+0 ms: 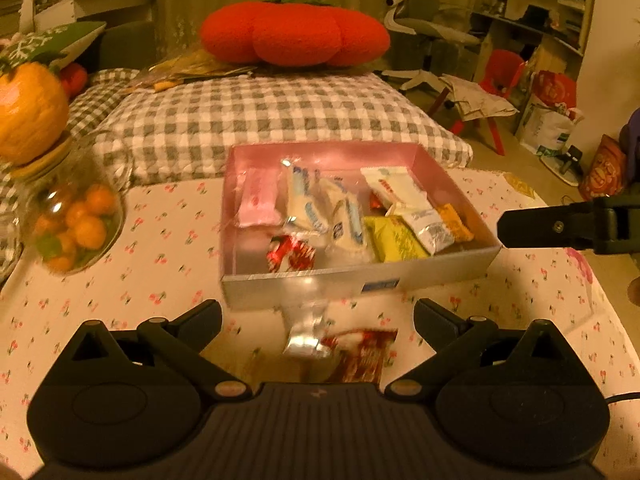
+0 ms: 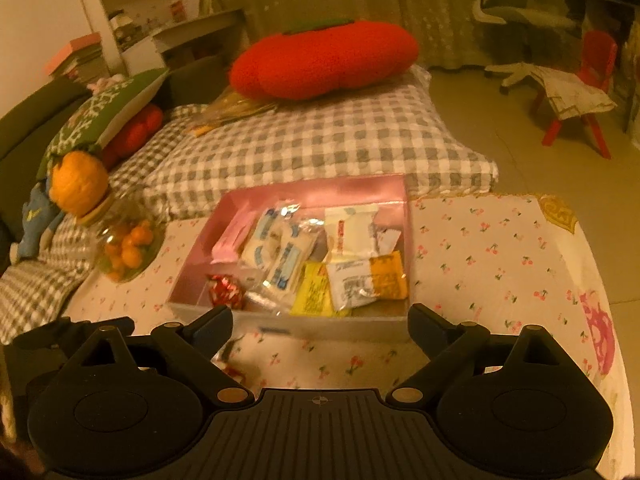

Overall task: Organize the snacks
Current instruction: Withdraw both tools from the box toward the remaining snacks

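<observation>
Two grippers are sitting low at the near edge of my views, both angled down over the cherry-print tablecloth (image 2: 500, 248). My left gripper (image 1: 318, 320) is standing spread wide, with nothing pinched between its fingers; just past it, a silver-and-red snack packet (image 1: 340, 344) is lying loose on the cloth, blurred, close to the front wall of the box. My right gripper (image 2: 320, 326) is likewise hanging wide apart and holding nothing, and one of its black fingers is poking into the left camera's picture from the right, beside the box's right wall.

Beyond both grippers, the shallow box (image 1: 304, 288) with the pink inside is resting on the table, and most of the snacks are lying inside it: a pink packet (image 1: 258, 200) at the left, several white-and-blue packets (image 1: 320, 208) in the middle, a red foil sweet (image 1: 290, 254) near the front, a yellow packet (image 1: 394, 240) and an orange one (image 1: 454, 222) toward the right, with white packets behind them.

Left of the box, a glass jar (image 1: 72, 220) full of small orange fruit is standing at the table's edge, topped by an orange figure. Farther back, a checked quilt (image 1: 260, 112) is spreading out, and a big red pumpkin-shaped cushion (image 1: 296, 34) is resting on its far end.
</observation>
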`<state>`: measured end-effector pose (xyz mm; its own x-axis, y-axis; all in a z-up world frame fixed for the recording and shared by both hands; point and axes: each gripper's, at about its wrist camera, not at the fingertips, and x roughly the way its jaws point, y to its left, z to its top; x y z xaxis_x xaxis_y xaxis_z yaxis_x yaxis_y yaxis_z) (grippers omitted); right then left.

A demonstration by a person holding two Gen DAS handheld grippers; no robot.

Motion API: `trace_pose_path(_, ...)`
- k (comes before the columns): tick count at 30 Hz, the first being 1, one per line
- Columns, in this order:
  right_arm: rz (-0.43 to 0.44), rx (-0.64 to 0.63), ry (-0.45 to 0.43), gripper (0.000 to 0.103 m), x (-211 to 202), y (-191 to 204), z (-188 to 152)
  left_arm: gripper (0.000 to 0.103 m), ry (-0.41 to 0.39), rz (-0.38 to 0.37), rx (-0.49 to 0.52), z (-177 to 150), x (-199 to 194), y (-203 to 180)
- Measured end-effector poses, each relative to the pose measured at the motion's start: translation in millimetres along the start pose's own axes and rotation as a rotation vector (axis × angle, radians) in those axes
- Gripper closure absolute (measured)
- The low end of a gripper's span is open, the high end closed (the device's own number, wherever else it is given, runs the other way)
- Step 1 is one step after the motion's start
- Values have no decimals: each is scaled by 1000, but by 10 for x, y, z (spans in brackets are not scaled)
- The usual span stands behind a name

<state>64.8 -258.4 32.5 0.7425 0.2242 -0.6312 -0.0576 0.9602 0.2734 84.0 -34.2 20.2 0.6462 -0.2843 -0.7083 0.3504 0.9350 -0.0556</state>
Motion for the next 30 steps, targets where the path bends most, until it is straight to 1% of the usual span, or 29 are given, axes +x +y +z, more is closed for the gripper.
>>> trace_pose_path(4, 8, -14, -5, 7, -56, 75, -116, 1, 13, 9, -11, -106, -73, 90)
trace_pose_path(11, 11, -40, -11, 7, -113, 160, -309, 1, 43, 49, -19, -293, -136, 224)
trace_pose_path(18, 9, -59, -22, 4, -113, 175, -483, 1, 69, 54, -59, -496, -161, 345)
trace_pose_path(26, -22, -202, -34, 3, -83, 232, -767, 1, 71, 28, -75, -703, -196, 452)
trace_pose_path(30, -17, -266, -17, 3, -41, 233, -903, 1, 74, 25, -75, -770, -206, 515)
